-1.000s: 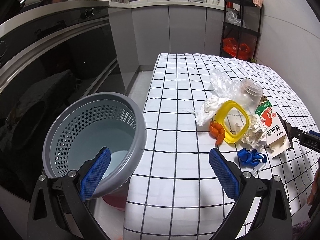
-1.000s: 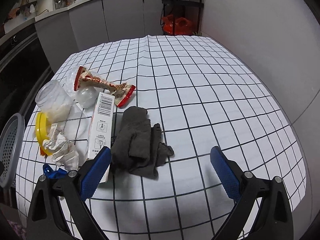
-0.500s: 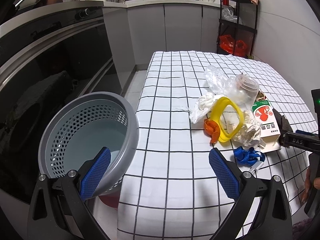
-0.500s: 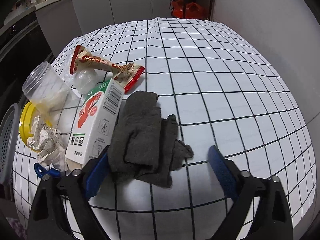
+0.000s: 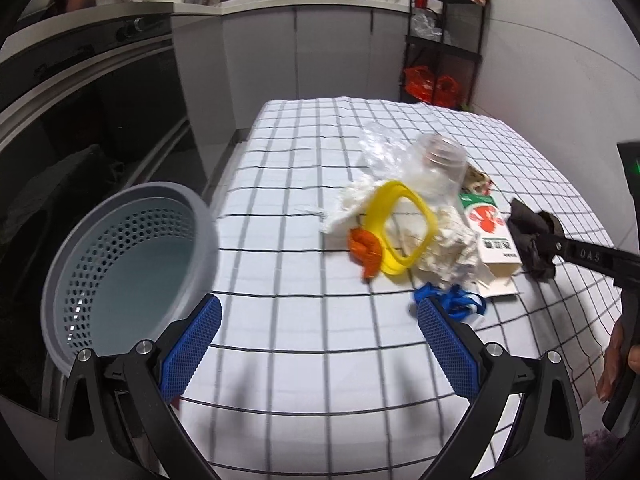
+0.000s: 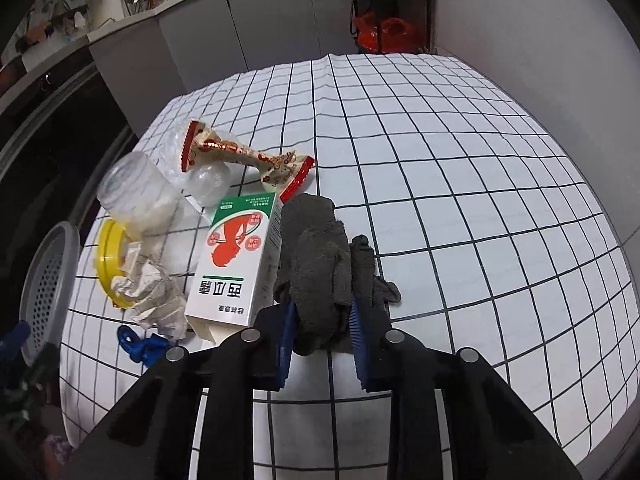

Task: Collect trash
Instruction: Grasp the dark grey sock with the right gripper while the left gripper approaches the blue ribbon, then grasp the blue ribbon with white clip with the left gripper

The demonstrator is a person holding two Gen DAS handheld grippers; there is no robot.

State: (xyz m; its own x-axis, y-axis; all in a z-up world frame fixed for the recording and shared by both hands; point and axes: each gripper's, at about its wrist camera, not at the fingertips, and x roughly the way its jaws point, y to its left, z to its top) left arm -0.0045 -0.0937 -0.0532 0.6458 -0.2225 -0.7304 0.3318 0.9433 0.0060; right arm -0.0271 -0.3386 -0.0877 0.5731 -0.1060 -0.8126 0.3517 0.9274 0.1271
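Right gripper (image 6: 322, 334) clamped on the near end of a dark grey rag (image 6: 320, 264), which lies on the checked tabletop (image 6: 460, 200) just beside, and apparently touching, a white carton (image 6: 236, 264). Left gripper (image 5: 316, 352), its blue pads wide apart and holding nothing, hovers over the near tabletop edge beside the grey perforated bin (image 5: 120, 276) standing off the tabletop's left side. Remaining trash is heaped between bin and rag: yellow ring (image 5: 400, 236), crumpled paper (image 6: 154, 292), clear jar (image 6: 136, 196), red-and-white wrapper (image 6: 248, 156), blue scrap (image 5: 456, 304) and an orange scrap (image 5: 364, 248). For the step in hand, lift the rag straight up until its far end hangs clear of the carton (limp cloth drags whatever it brushes), then carry it over the heap rather than through it, and release only once it hangs inside the bin rim. The bite looks shallow, so move steadily without jerks.
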